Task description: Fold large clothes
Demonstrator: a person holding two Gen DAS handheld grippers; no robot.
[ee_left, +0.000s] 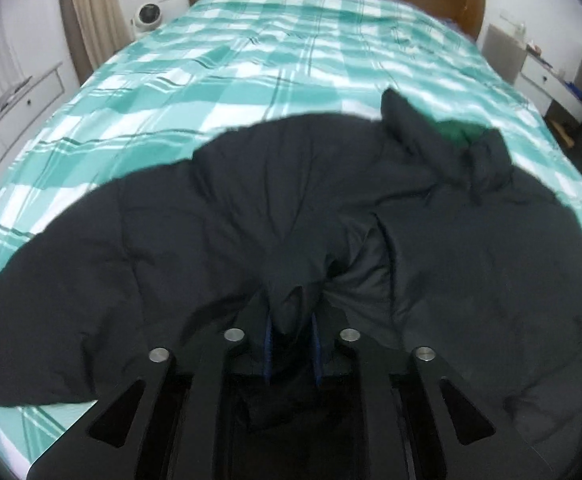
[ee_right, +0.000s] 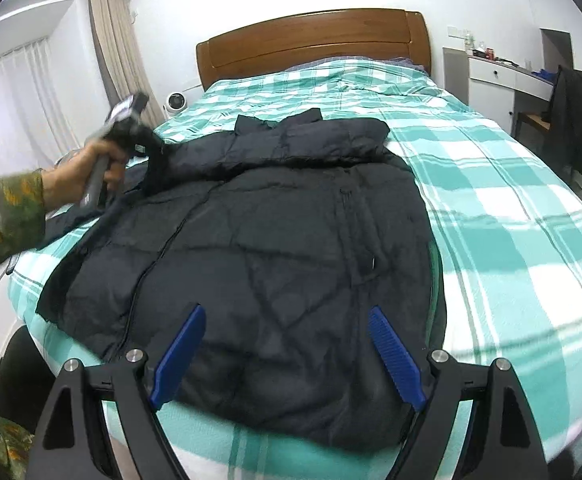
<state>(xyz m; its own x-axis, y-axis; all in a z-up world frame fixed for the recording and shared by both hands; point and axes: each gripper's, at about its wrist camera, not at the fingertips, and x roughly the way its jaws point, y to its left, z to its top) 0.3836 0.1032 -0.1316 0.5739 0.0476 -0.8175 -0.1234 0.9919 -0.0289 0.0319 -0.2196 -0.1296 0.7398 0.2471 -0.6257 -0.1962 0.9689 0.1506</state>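
Left gripper (ee_left: 291,344) clamped on a bunched fold of the dark puffer jacket (ee_left: 251,216); the blue pads (ee_left: 268,346) show only as thin edges either side of the cloth, fingertips mostly buried in it. No earlier view here, so nothing on jaw motion. From the right wrist view the left gripper (ee_right: 153,148) pulls a strip of the jacket up off the bed near the left sleeve, held by a hand (ee_right: 81,176) in a patterned green sleeve (ee_right: 7,212); that part is motion-blurred.

Right gripper (ee_right: 287,356) has its jaws wide apart, nothing between them, hovering over the jacket's lower hem.

Jacket (ee_right: 275,232): navy/black, quilted, large, lying front-up along the left half of the bed (ee_right: 511,220) on a teal-and-white checked cover, collar toward the wooden headboard (ee_right: 311,36). Green lining patch (ee_left: 457,130) visible at the collar.

Hard to see: left view is blurred throughout; jacket's near hem is hidden behind the gripper frames; left sleeve end not clear.
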